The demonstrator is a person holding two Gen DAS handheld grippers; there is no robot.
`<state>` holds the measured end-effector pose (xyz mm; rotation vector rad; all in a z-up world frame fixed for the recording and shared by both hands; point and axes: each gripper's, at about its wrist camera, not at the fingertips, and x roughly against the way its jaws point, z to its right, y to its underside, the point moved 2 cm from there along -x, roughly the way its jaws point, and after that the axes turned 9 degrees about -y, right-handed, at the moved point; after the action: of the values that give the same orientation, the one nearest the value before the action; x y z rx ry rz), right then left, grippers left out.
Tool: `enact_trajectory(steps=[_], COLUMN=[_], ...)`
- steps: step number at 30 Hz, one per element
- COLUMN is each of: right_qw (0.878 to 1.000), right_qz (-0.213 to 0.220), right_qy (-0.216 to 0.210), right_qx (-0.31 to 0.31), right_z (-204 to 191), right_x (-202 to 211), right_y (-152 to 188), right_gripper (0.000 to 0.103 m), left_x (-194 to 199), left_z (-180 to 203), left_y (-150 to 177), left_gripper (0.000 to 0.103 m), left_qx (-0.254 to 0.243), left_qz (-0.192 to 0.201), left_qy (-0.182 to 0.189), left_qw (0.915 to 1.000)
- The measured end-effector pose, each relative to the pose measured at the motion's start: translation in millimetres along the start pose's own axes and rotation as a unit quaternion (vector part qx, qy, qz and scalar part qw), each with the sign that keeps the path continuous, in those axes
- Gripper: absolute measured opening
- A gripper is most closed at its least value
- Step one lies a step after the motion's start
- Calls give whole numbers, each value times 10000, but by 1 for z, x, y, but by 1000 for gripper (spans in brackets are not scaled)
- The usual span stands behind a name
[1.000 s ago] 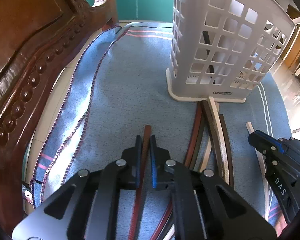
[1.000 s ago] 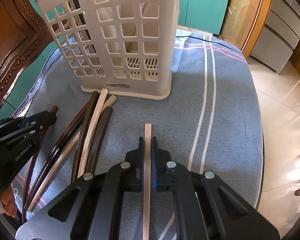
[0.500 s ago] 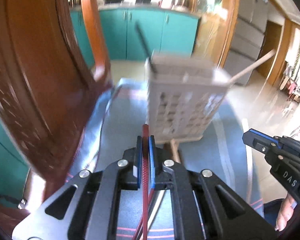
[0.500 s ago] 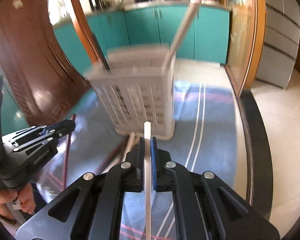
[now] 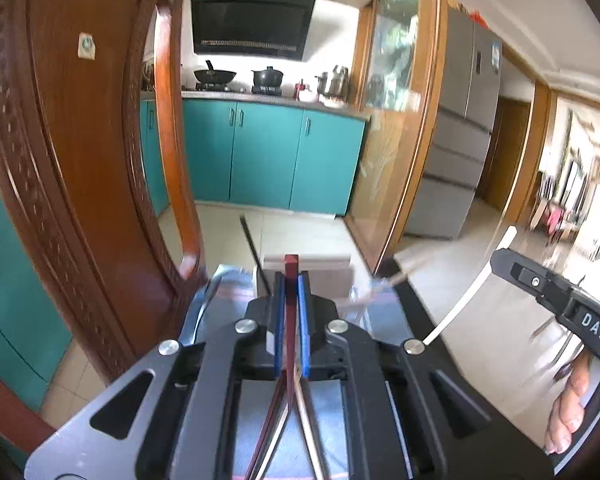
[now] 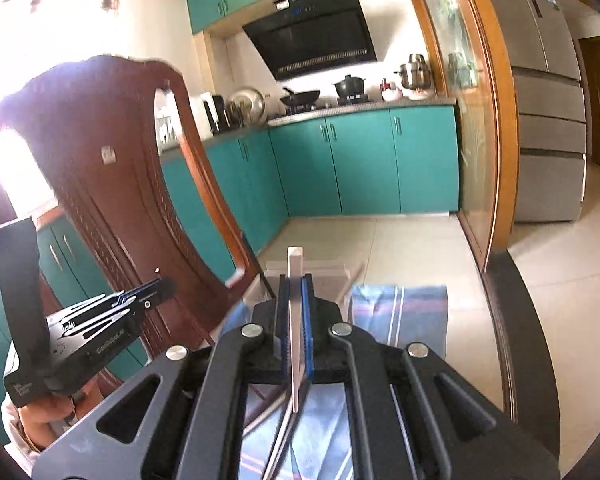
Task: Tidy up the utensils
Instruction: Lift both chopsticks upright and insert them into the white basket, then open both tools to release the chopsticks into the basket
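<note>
Reddish-brown chopstick (image 5: 291, 280) sits pinched upright in the left tool (image 5: 291, 280), its tip poking just past the blue pads! Over on the right tool (image 6: 296, 280), jaws are clamped on a cream chopstick (image 6: 295, 264), also pointing up and forward. Both tools are raised well above the blue cloth (image 6: 416, 312) on the tabletop, with the white basket (image 5: 320, 268) just beyond their tips, a dark stick (image 5: 254, 252) leaning out of it. More chopsticks (image 5: 300, 432) lie loose on the cloth below. Carved wooden chair back (image 5: 80, 184) looms at left.
</note>
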<state>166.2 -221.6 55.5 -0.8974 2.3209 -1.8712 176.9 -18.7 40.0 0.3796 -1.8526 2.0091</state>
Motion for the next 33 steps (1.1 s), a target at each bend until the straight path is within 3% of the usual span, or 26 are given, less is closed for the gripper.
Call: enact_trajectory(steps=[5,9,11,12,16,22,27,28,30,33], right_qw=[9987,9940,9902,9879,9830,9932,9948,9946,9942,9930], right_qz=[445,1034,1308,1446,1597,836,470,460,585,831], right_qy=[198,367,489,552,875,814,903,927,902,843], right_qx=[126,32,-1,20,225,-15,-22,7,33,23], right_z=[-3,-1,2,3,10,39,47,46,45,44], right_x=[3,14,15,10,-23,-85,-101,-99,-85,-59], right_y=[-45,-71,-80,-81,-69,-28,-5,-3,0,3], right_gripper=[7,7,7,7,7,7,7,9,29,39], left_x=[1,3,-3,-8,-48,-90,-100,-100,-98,-92], left_z=[-41,-80,-90,-89,-74,-47,-39,-39,-39,-39], left_y=[-47,-72,-75,-75,-58,-35,-25,-25,-23,-20], left_gripper=[7,7,7,7,7,7,8,8,8,16], left_qx=[1082,2089,2377,2392,2193,1729,1466,1442,1404,1287], left_qz=[391,956,1245,1264,1032,474,293,269,257,283], left_qy=[158,176,104,29,-217,-313,-392,-392,-384,-381], left_qw=[9932,9731,9633,9627,9699,9833,9880,9884,9890,9905])
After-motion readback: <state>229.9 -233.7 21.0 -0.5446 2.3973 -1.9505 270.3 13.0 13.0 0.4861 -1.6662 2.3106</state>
